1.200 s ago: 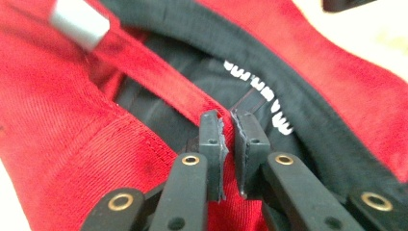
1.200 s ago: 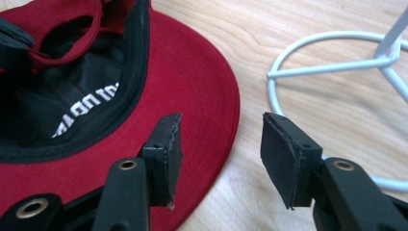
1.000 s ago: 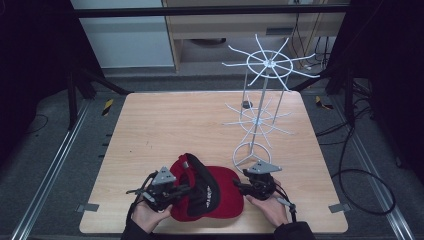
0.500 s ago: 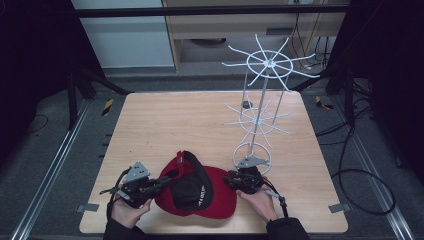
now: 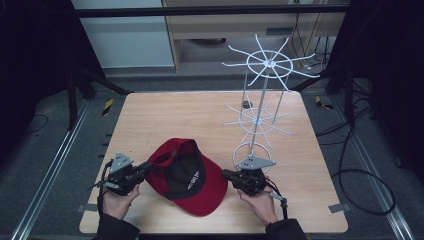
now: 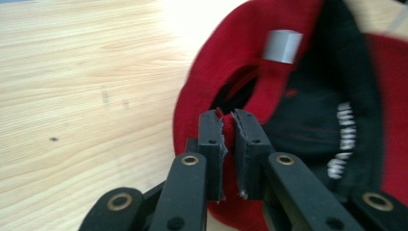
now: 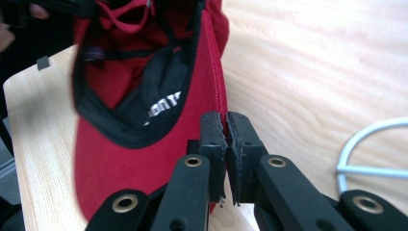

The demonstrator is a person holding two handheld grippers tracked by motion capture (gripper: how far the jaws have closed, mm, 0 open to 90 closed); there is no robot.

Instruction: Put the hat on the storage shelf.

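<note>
Two grips now carry the red cloth baseball cap with the black lining [image 5: 190, 175], which lies upside down near the front edge of the wooden bench [image 5: 165, 115]. My left gripper [image 5: 145, 168] is clamped on the cap's back rim beside the strap opening, red cloth pinched between the pads. My right gripper [image 5: 226, 174] has just been closing, and its jaws are now pressed together on the edge of the red brim. To do this well, I judge I should lift both hands evenly, keep the cap stretched and level, and steer clear of the white wire carousel rack [image 5: 260, 120] standing just behind my right hand [image 5: 257, 202].
</note>
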